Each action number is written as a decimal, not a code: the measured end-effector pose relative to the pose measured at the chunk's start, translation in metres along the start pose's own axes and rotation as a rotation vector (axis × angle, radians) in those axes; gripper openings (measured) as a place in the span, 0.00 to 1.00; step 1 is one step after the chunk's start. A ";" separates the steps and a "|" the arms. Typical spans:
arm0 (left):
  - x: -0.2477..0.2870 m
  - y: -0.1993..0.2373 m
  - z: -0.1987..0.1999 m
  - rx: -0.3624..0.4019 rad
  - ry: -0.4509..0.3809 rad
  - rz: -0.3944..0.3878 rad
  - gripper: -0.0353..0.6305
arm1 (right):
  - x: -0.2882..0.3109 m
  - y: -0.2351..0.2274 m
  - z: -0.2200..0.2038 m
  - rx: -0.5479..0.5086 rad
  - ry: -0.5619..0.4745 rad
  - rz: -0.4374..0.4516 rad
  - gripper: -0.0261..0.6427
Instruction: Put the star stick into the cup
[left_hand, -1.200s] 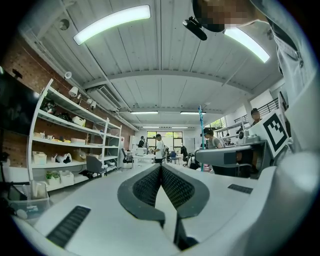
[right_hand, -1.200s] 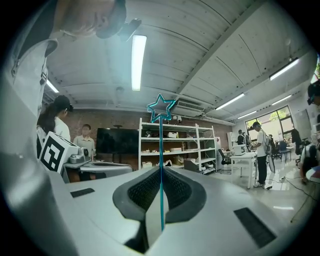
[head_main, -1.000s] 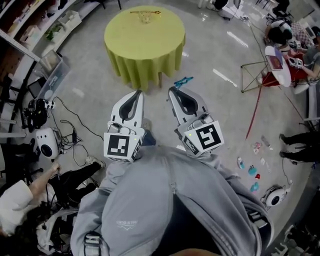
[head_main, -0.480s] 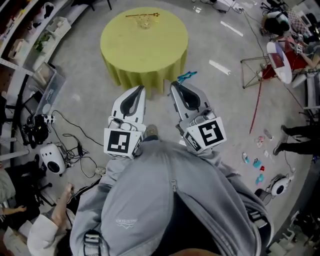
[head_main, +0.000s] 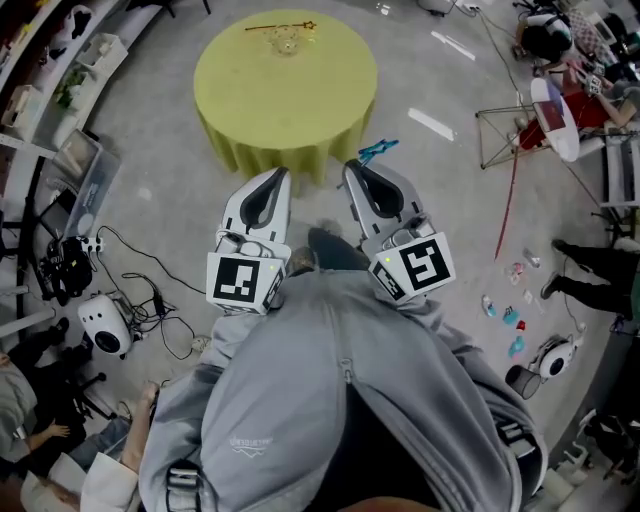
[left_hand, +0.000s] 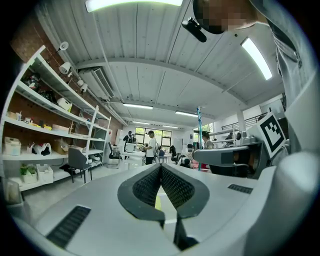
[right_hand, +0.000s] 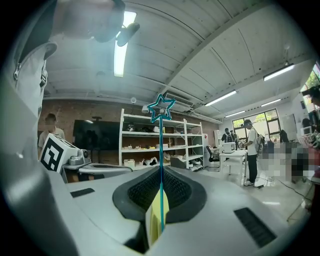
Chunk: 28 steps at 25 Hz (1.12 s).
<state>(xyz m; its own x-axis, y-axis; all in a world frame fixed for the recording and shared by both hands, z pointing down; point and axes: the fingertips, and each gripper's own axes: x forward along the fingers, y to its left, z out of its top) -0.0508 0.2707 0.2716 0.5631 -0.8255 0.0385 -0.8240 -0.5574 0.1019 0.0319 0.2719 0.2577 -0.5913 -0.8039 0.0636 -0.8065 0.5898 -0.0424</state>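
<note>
My right gripper (head_main: 351, 168) is shut on a blue star stick (head_main: 375, 152), whose star end sticks out past the jaws. In the right gripper view the blue star stick (right_hand: 161, 150) rises from between the pads to an outlined star against the ceiling. My left gripper (head_main: 279, 176) is held beside it, shut with nothing between its pads (left_hand: 172, 185). Both are at waist height in front of my grey sweatshirt. Ahead stands a round table (head_main: 285, 95) with a yellow-green cloth. A small clear cup (head_main: 288, 43) sits near its far edge, with a yellow star stick (head_main: 280, 27) next to it.
Shelving (head_main: 60, 90) lines the left wall. Cables and a white device (head_main: 103, 325) lie on the floor at the left. A folding stand (head_main: 500, 135) and a red rod are at the right, with small items (head_main: 505, 318) on the floor. People stand at the far right.
The table has come nearer and moved down in the head view. Both grippers keep their pose, and the right one still holds the blue star stick.
</note>
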 end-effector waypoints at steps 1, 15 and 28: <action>0.001 0.001 -0.001 0.002 -0.001 0.002 0.08 | 0.001 -0.001 -0.001 0.000 -0.001 0.000 0.10; 0.021 0.058 0.006 0.017 -0.017 0.066 0.08 | 0.071 -0.009 0.009 -0.015 -0.031 0.076 0.10; 0.130 0.133 0.009 0.010 -0.002 0.107 0.08 | 0.188 -0.090 0.009 -0.008 -0.020 0.133 0.10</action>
<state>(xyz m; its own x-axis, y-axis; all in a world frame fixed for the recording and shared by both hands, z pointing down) -0.0875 0.0888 0.2816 0.4717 -0.8805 0.0463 -0.8800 -0.4668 0.0876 -0.0073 0.0670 0.2650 -0.6929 -0.7200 0.0383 -0.7211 0.6917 -0.0412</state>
